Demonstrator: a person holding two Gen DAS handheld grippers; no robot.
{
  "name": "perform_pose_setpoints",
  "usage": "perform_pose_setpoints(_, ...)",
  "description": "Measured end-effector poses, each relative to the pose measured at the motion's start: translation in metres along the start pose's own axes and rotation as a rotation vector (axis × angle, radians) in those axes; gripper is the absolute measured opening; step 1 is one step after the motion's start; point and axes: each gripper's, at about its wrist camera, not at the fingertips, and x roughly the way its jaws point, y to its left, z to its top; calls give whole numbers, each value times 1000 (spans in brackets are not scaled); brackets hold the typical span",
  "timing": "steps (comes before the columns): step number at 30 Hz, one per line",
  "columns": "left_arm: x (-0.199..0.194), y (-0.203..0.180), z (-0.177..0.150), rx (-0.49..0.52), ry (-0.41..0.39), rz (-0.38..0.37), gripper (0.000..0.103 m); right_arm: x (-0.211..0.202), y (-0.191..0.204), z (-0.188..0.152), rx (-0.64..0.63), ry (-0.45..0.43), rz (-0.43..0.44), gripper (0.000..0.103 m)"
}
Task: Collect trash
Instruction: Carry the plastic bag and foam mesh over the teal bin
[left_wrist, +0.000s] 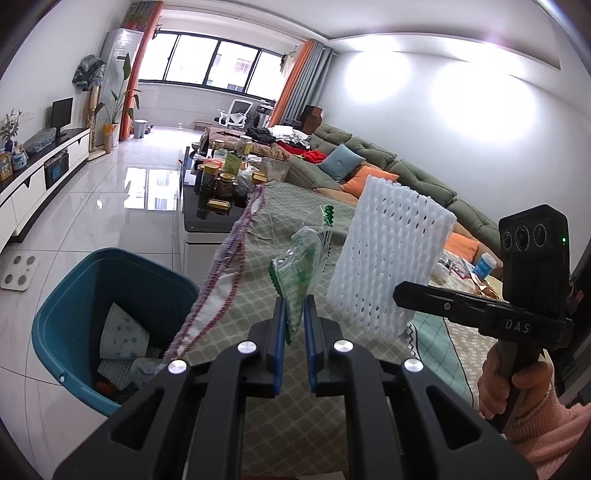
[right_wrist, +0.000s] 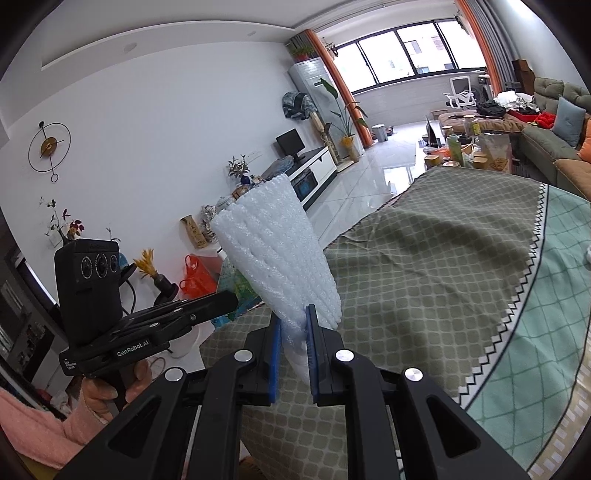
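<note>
Left wrist view: the left gripper (left_wrist: 294, 314), its blue-padded fingers (left_wrist: 281, 325) closed on the lower end of a crumpled green-and-white plastic wrapper (left_wrist: 301, 275), which stands up from the pads above the surface (left_wrist: 295, 413), a table covered with a green lattice-patterned cloth. Beyond the left edge of the surface, on the tiled floor (left_wrist: 110, 206), stands a blue bin (left_wrist: 74, 295) holding a spotted paper cup (left_wrist: 123, 332) and other scraps. To the right, the right gripper (left_wrist: 400, 291) is seen from the side, held by a hand (left_wrist: 513, 387) in a pink sleeve; it carries a white foam net sleeve (left_wrist: 391, 254) upright above the surface, just beside the wrapper. Jars and tins (left_wrist: 221, 177) crowd a dark low table past the far edge of the cloth, and a green sofa (left_wrist: 417, 177) runs along the right wall.

Right wrist view: the right gripper (right_wrist: 293, 328), fingers (right_wrist: 275, 343) closed on the narrow bottom end of the white foam net sleeve (right_wrist: 277, 258), which fans out upward above the near left corner of the surface (right_wrist: 424, 266). At left, the left gripper (right_wrist: 229, 301) appears side-on, gripped by a hand (right_wrist: 110, 391); its fingertips lie partly behind the foam.
</note>
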Motion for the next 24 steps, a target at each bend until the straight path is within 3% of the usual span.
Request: perform_pose_setpoints(24,-24,26,3,-48,-46,77,11,39,25,12,-34,44,74,13)
